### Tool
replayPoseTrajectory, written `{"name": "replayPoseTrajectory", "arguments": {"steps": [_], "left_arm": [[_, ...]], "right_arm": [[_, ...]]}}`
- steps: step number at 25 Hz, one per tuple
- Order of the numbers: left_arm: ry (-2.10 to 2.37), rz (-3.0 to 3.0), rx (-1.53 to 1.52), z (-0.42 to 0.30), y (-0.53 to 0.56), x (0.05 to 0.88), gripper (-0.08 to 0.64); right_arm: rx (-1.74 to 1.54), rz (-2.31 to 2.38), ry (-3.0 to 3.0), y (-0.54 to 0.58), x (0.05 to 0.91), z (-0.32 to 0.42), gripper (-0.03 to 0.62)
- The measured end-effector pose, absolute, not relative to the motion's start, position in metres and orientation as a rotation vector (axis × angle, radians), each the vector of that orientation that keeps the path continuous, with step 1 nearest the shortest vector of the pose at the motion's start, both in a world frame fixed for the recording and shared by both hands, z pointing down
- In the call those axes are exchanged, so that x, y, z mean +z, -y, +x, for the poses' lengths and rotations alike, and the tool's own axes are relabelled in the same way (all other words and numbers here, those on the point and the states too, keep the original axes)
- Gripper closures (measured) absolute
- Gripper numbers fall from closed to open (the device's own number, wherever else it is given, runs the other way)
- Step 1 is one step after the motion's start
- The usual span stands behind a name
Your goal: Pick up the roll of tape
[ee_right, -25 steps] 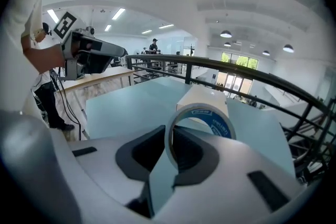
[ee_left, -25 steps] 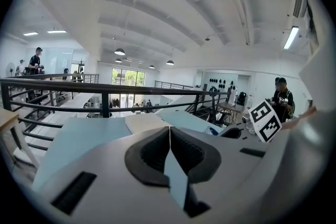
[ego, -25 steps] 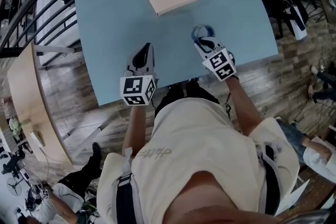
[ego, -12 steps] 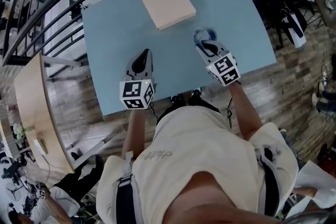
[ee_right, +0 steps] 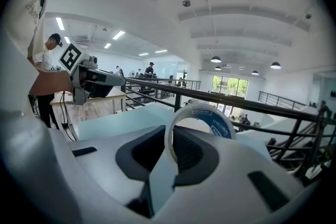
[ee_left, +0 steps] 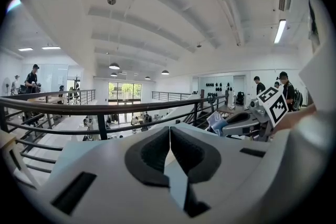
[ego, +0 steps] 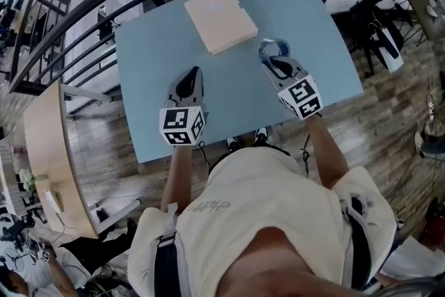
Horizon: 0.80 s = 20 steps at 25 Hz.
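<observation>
**A:** What's around the jaws?

**B:** One blue table lies under both grippers. One flat tan box rests on it, ahead of the tips and between the two. A black railing runs beyond. Nothing blocks either gripper.

**A:** And the roll of tape?

**B:** There's one roll. It stands upright with its band pinched by the right gripper, and the ring rises above the tips.

**A:** The left gripper?

**B:** Its jaws are pressed together on nothing, off to the tape's left.
</observation>
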<state>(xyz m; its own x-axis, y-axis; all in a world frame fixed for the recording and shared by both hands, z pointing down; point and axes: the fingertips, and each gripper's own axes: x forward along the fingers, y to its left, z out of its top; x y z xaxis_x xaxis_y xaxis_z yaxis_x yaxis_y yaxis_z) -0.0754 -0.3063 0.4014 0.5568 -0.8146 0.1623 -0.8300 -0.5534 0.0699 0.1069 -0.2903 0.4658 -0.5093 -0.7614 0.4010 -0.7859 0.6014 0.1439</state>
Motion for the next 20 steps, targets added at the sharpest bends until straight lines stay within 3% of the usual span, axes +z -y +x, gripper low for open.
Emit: {"name": "replayPoseTrajectory", "arguments": {"steps": [20], "left_arm": [[1.464,2.714,0.079,-0.078,0.317,0.344,0.538]], "right_arm": [[-0.147,1.307,2.537,0.289,0.363,0.102,0.538]]}}
